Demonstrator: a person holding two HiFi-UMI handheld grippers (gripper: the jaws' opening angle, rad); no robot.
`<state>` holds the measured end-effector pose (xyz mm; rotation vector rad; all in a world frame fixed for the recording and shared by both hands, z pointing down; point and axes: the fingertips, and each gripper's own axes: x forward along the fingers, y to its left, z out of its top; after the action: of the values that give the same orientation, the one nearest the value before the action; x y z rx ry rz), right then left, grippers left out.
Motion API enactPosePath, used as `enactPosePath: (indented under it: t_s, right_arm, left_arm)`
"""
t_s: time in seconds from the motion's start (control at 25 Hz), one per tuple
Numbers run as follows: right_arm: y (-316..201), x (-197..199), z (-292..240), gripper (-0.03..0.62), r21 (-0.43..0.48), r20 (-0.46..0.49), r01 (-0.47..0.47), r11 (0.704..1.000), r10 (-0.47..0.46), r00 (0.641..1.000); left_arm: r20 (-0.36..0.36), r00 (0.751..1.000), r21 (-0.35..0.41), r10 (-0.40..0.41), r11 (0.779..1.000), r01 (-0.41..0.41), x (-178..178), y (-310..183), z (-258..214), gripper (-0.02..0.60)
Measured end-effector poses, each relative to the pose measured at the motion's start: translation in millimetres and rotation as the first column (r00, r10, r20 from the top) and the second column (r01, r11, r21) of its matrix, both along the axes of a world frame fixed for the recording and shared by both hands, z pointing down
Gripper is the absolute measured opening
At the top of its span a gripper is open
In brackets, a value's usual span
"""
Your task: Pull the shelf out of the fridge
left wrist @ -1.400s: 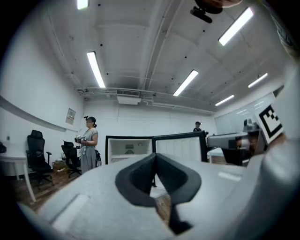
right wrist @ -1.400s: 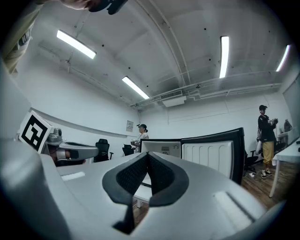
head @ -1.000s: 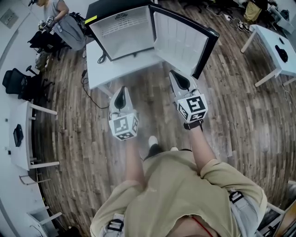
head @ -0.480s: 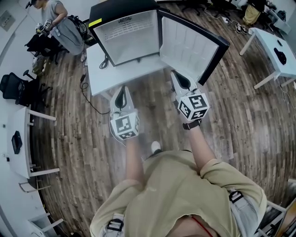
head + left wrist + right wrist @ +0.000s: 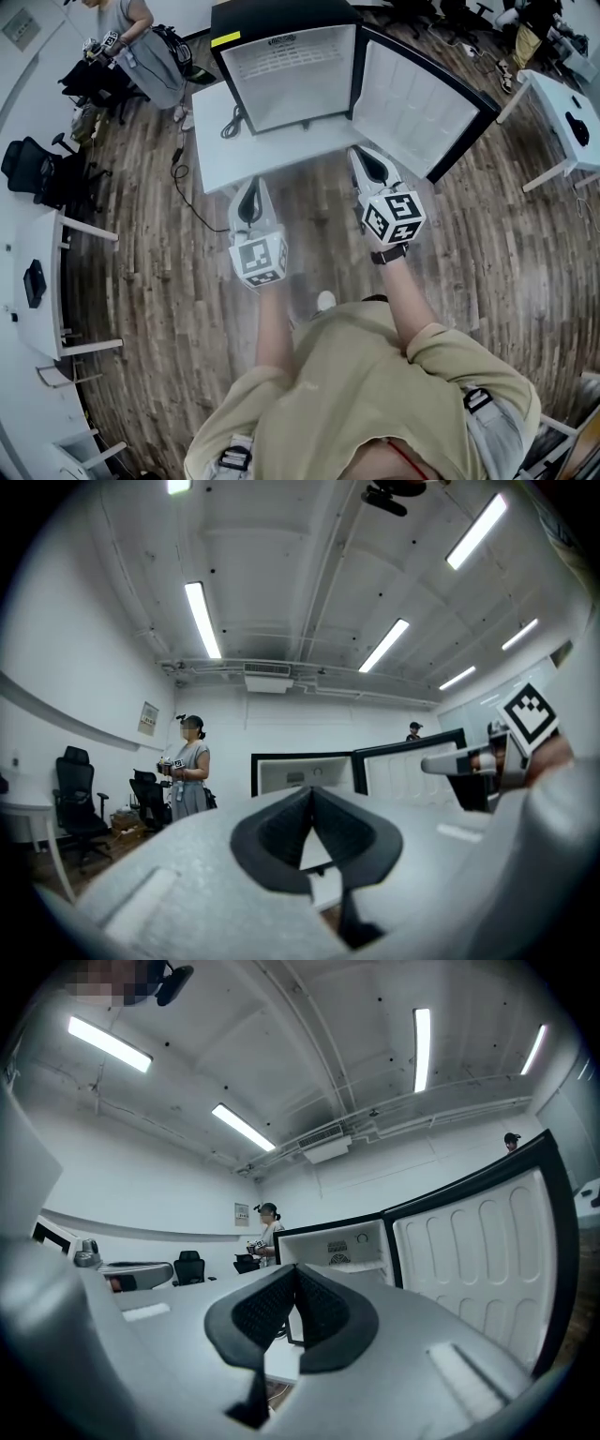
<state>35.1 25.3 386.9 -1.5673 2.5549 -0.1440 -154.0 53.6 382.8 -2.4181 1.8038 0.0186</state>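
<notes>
A black mini fridge stands on a low white table. Its door is swung open to the right. Inside the white interior, a wire shelf lies near the top; it also shows in the right gripper view as the shelf. My left gripper is shut and empty, held over the table's front edge, short of the fridge. My right gripper is shut and empty too, near the lower edge of the open door. Neither touches the fridge.
A person stands at the back left beside black office chairs. Cables trail off the table's left side onto the wood floor. White desks stand at the left and at the right.
The fridge and table have shifted right and closer in the head view as I step toward them. Both grippers stay shut and hold about the same place in front of me.
</notes>
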Motion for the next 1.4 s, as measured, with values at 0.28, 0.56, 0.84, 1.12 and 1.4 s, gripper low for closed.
enactPosePath:
  t_s: [0.28, 0.56, 0.84, 1.12, 1.4]
  right_arm:
    - [0.1, -51.6, 24.1, 0.006, -0.041, -0.045, 0.064, 0.997, -0.066, 0.997]
    - [-34.6, -50.8, 23.9, 0.006, -0.048, -0.023, 0.059, 0.997, -0.060, 0.998]
    - [-110.6, -25.9, 41.5, 0.006, -0.081, 0.087, 0.043, 0.996, -0.036, 0.996]
    - [-209.5, -12.8, 3.3, 0.006, -0.011, 0.157, 0.062, 0.998, -0.060, 0.986]
    - [-273.1, -1.3, 23.7, 0.006, -0.077, 0.177, 0.084, 0.994, -0.069, 0.982]
  left_arm:
    - [-0.043, 0.999, -0.041, -0.012, 0.999, 0.011, -34.2, -8.0, 23.6, 0.003]
    - [-0.045, 0.999, -0.055, 0.008, 0.998, -0.011, -30.6, -41.3, 22.4, 0.003]
    - [0.004, 0.999, -0.078, 0.032, 0.996, -0.032, -7.9, -105.8, 30.9, 0.003]
    - [0.034, 0.998, -0.006, 0.045, 0.999, -0.045, 15.6, -188.6, -4.3, 0.003]
    - [0.011, 0.997, -0.039, 0.070, 0.997, -0.070, 44.4, -248.1, 11.7, 0.003]
